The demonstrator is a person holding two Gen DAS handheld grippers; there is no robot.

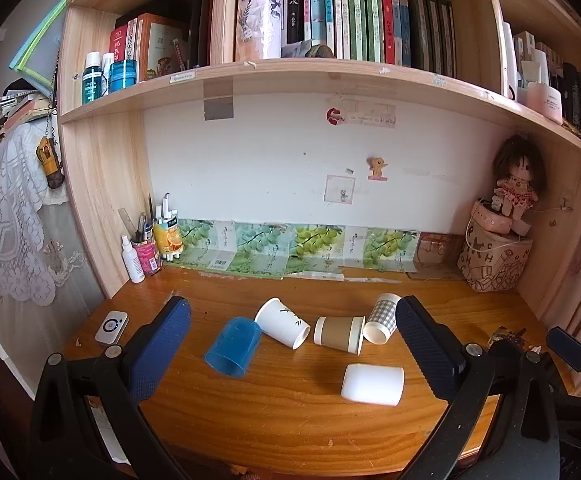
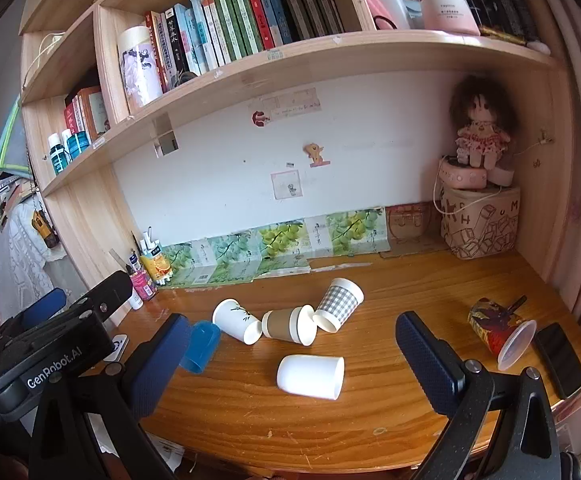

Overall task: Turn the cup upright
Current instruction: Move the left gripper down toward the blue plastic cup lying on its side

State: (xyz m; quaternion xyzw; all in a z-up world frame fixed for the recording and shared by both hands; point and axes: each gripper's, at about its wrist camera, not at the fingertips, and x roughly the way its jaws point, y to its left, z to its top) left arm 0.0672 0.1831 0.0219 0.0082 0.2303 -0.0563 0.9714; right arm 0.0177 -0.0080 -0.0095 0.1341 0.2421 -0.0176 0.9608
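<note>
Left wrist view: white cup (image 1: pixel 372 384) lying on its side on the desk (image 1: pixel 290 420), long axis crosswise, between and just ahead of our spread, empty left gripper (image 1: pixel 293 320). Right gripper (image 2: pixel 293 332), also spread and empty, frames the same cup; we judge neither clearly nearer.

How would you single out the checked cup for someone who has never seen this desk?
On the wooden desk under the bookshelf, a row of cups lies tipped over mid-desk. The checked cup is at the right end of that row, touching the brown cup. It alone has a grey-and-white checked wrap; the others are blue, plain white or brown.
</note>
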